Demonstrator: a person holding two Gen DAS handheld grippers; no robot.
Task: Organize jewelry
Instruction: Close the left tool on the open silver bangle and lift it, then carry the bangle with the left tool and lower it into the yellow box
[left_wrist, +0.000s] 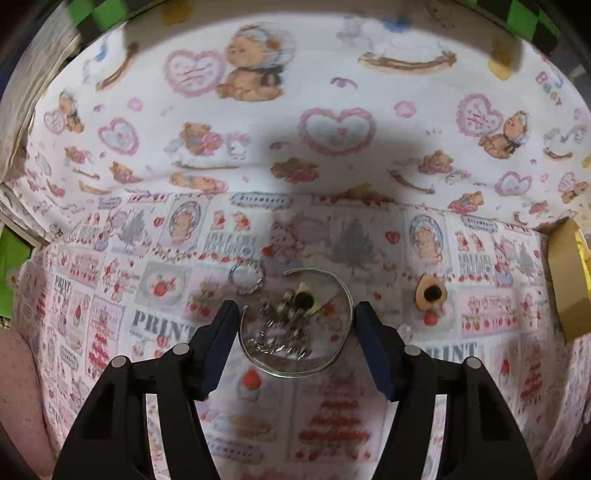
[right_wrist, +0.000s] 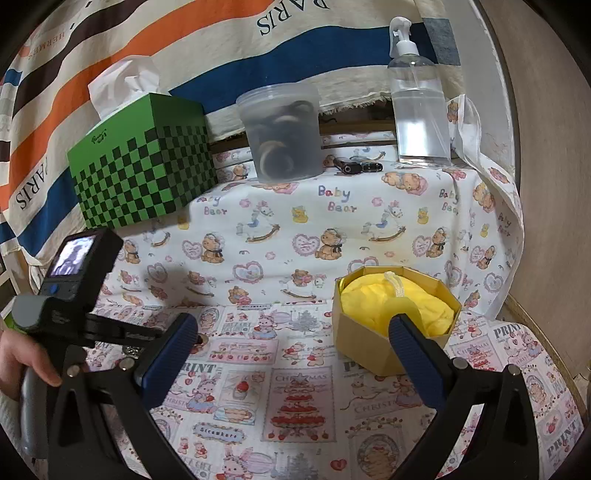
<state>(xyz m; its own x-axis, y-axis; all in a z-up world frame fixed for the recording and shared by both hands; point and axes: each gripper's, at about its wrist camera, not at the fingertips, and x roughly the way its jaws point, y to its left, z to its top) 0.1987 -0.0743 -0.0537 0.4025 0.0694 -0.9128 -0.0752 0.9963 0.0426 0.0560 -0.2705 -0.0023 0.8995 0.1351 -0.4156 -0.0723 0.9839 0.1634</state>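
Observation:
In the left wrist view a silver open bangle lies on the printed cloth. A heap of silver chain pieces and a ring with a dark stone sit inside its curve. My left gripper points down over it, its blue pads touching the bangle's two outer sides. Beside it lie a scalloped silver ring and a beige ring with a dark centre. My right gripper stands open and holds nothing, its right finger in front of the octagonal box lined with yellow cloth.
At the back stand a green checkered tissue box, a translucent tub of hair ties and a clear spray bottle. A clear plastic piece lies on the yellow cloth. A hand holds the left gripper's handle at the left edge.

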